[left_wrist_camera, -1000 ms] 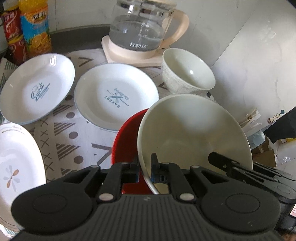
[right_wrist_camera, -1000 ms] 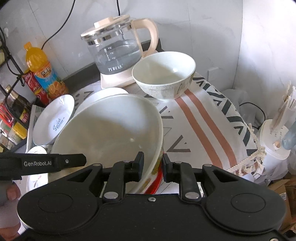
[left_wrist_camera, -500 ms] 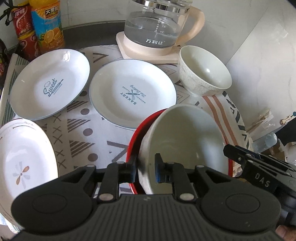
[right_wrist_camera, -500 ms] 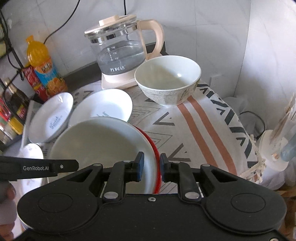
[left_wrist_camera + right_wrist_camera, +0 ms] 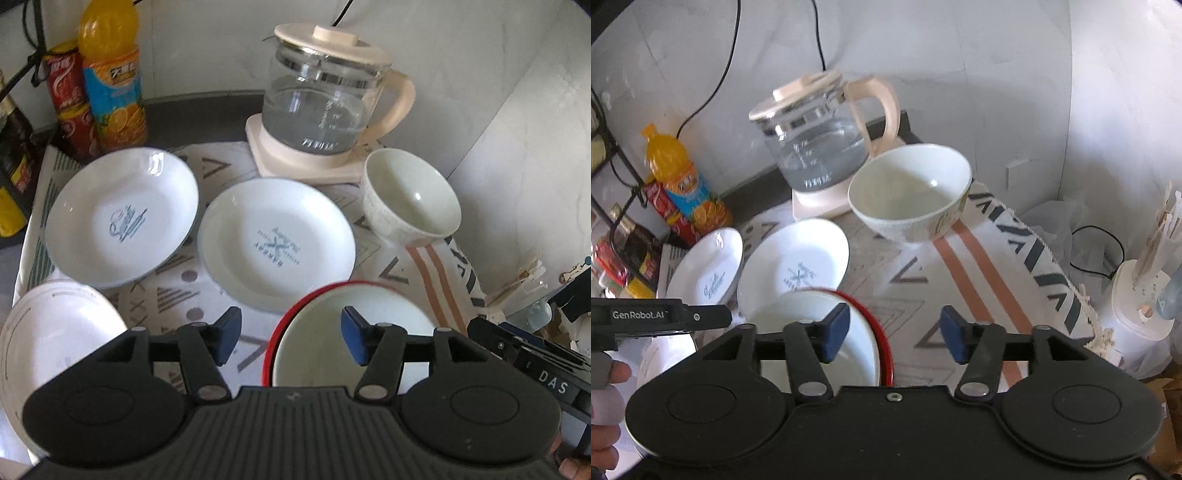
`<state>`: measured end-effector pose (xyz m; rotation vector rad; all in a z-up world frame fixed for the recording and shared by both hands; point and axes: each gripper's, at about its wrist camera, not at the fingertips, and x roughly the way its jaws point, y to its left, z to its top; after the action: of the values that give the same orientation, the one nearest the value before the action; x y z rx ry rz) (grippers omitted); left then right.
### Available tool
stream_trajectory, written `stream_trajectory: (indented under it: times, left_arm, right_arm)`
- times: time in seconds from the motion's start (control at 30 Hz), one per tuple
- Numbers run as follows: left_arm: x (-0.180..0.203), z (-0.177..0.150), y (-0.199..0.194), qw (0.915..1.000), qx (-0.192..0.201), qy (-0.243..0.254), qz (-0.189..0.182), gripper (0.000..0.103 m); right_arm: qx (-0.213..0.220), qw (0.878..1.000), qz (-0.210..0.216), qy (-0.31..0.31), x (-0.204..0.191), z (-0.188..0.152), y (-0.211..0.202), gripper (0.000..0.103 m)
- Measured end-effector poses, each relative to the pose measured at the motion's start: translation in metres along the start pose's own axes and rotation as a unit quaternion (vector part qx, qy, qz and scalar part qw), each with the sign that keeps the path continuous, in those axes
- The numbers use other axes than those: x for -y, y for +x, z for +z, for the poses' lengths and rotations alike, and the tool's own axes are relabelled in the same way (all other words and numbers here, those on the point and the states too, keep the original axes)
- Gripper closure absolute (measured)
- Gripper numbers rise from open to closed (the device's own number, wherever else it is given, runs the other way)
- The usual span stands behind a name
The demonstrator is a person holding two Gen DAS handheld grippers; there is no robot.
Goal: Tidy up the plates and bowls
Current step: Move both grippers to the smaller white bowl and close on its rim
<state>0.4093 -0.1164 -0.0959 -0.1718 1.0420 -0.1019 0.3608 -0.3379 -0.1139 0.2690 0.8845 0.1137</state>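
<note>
A white bowl (image 5: pixel 332 343) (image 5: pixel 805 332) sits nested inside a red bowl (image 5: pixel 280 332) (image 5: pixel 882 332) on the patterned cloth. My left gripper (image 5: pixel 291 339) is open above its near rim, holding nothing. My right gripper (image 5: pixel 894 332) is open too, over the red rim and the cloth. Two white plates with blue print (image 5: pixel 122 218) (image 5: pixel 277 243) lie behind, seen again in the right wrist view as the left plate (image 5: pixel 709 269) and the middle plate (image 5: pixel 794 266). A third white plate (image 5: pixel 55 343) lies at the left. A speckled deep bowl (image 5: pixel 410 199) (image 5: pixel 912 192) stands at the back right.
A glass kettle (image 5: pixel 325 107) (image 5: pixel 820 140) on its cream base stands at the back by the wall. An orange juice bottle (image 5: pixel 110 74) (image 5: pixel 679 181) and red cans (image 5: pixel 66 96) stand at the back left. A white holder with sticks (image 5: pixel 1145 288) stands off the cloth's right edge.
Both grippers went from shut on the white bowl's rim to open. The bowl was lowered from tilted to lying flat in the red bowl, and both grippers drew back.
</note>
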Motion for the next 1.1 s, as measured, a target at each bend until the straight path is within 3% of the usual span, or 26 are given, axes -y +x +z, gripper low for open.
stream_trajectory:
  times: [0.3,1.1]
  left_arm:
    - [0.024,0.03,0.018,0.9994,0.027,0.009,-0.021,0.045]
    - [0.064,0.093,0.131,0.9972,-0.012,0.025,-0.069,0.045]
  right_arm:
    - [0.022,0.999,-0.002,0.035,0.02,0.025,0.015,0.042]
    - [-0.008,0.994,-0.023,0.108,0.066,0.085,0.112,0.042]
